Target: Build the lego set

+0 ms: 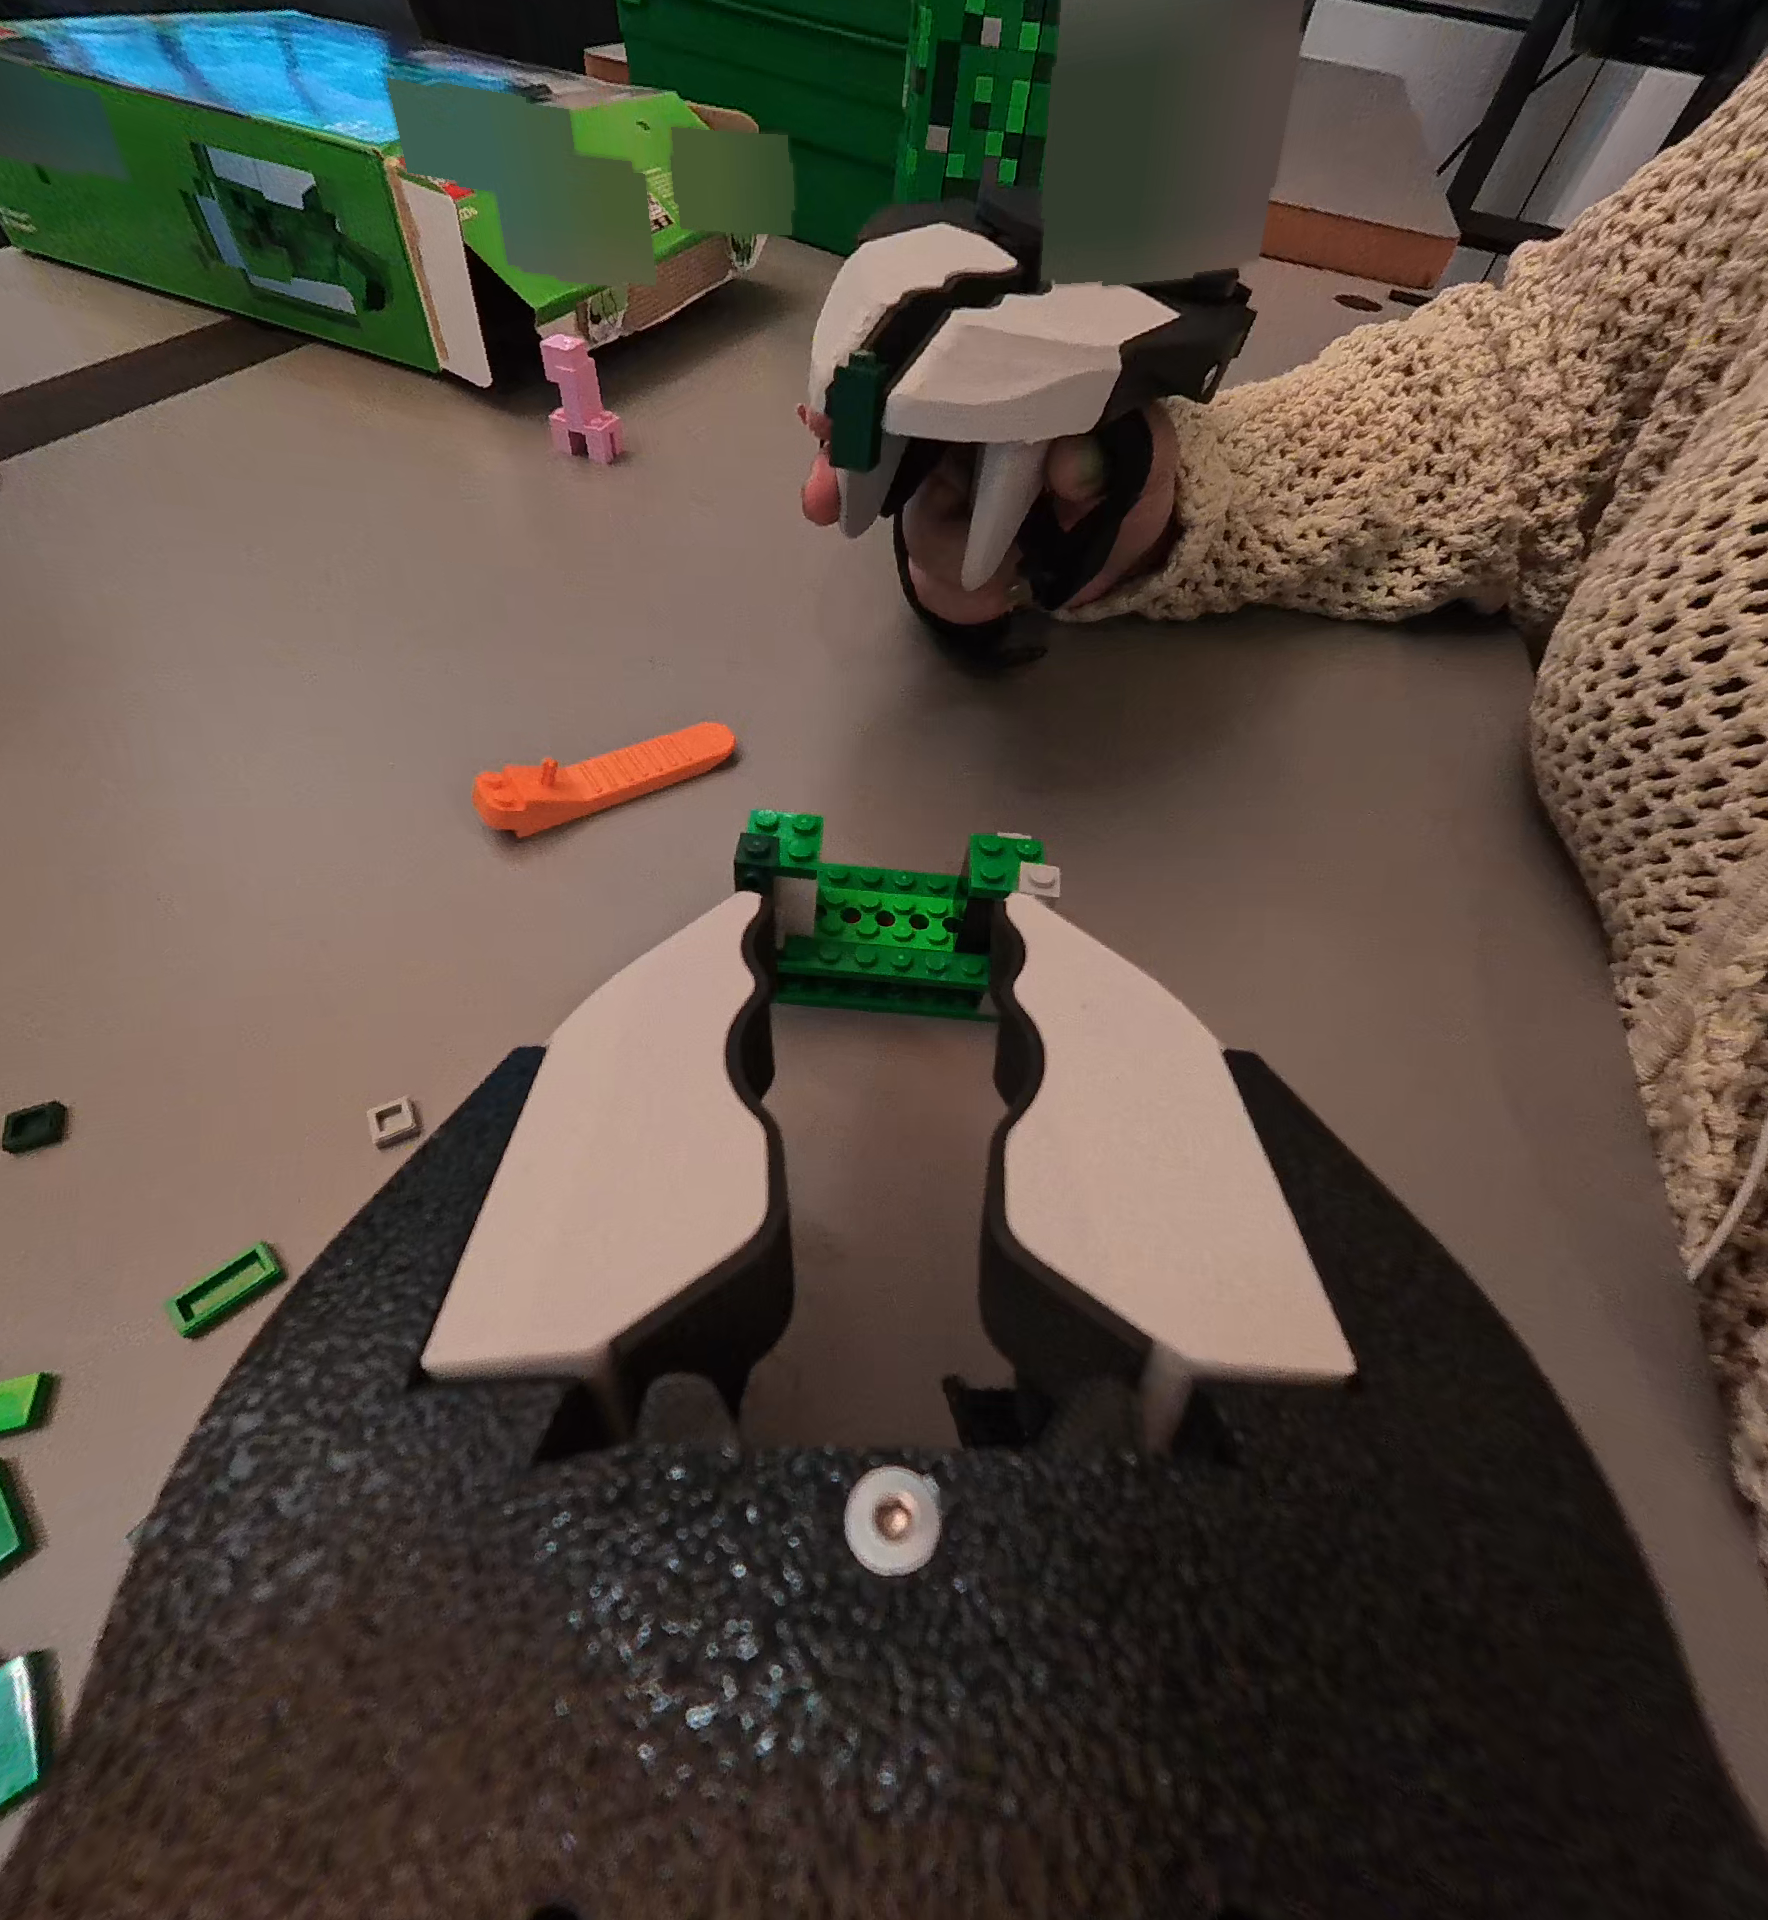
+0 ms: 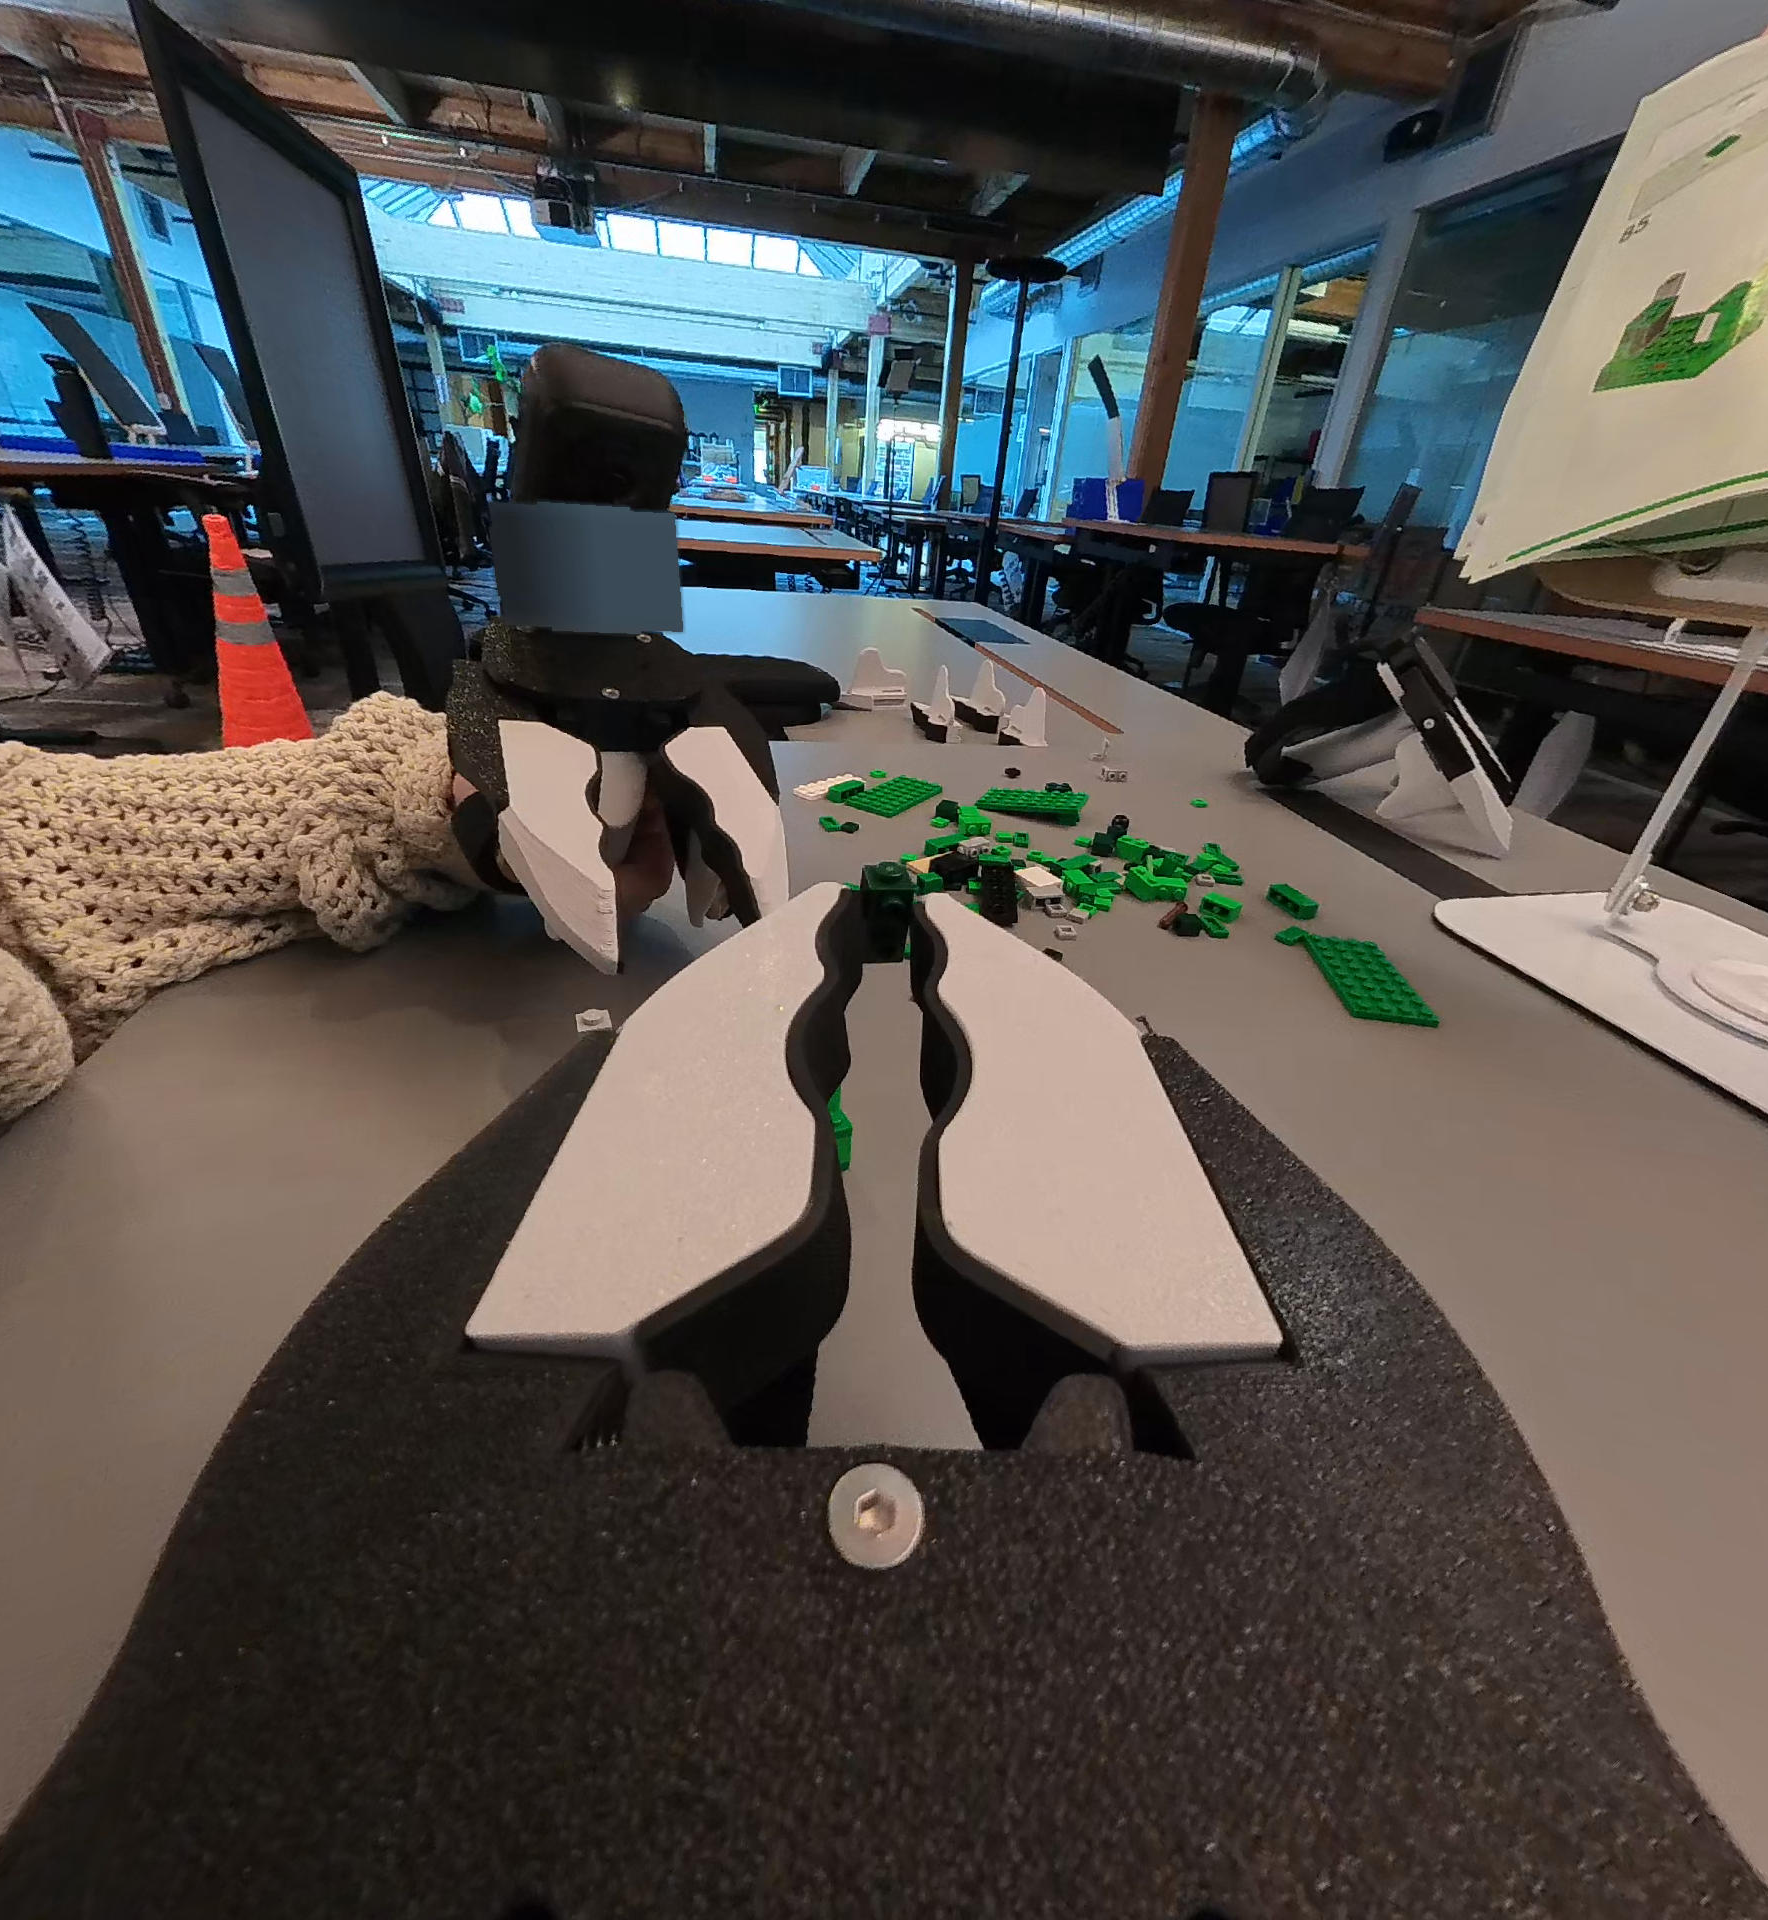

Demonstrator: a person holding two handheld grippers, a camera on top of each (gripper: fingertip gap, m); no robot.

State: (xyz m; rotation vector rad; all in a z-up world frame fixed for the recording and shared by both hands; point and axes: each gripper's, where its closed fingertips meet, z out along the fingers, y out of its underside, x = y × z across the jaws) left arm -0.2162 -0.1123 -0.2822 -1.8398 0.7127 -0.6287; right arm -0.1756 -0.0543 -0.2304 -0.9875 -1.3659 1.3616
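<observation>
ITEM 1: green sub-assembly. U-shaped lego build, bright green plates w/ two raised corner stacks, one dark green brick at a corner and a small grey stud piece at the other. Sits on the grey surface. Left gripper brackets it: jaws partly apart, tips at either side wall; whether they actually press it, can't tell.
Handling (est.): light, rigid plastic, smooth sides so prob. slippery under hard tips; stud joints can pop if squeezed off-axis. Best hold: across the two flat side walls, low down near the base plate, not on the corner stacks.

ITEM 2: dark green brick. Small, studded; clamped at the tips of right gripper, jaws nearly together on it. Held up off the surface, well beyond the sub-assembly. Est.: v. light, stiff, easily twisted in the grip; hold by opposite flat faces.

ITEM 3: orange brick separator. Just left of and beyond sub-assembly, flat on surface.

ITEM 4: loose parts pile, greens/black/white, spread left of sub-assembly; larger green plate at its edge.

ITEM 5: pink figure and green set box, far beyond sub-assembly.

ITEM 6: instruction booklet on white stand, past the pile.

SURFACE: matte grey, flat, hard. ROOM: open workshop, rows of desks, orange cone.
</observation>
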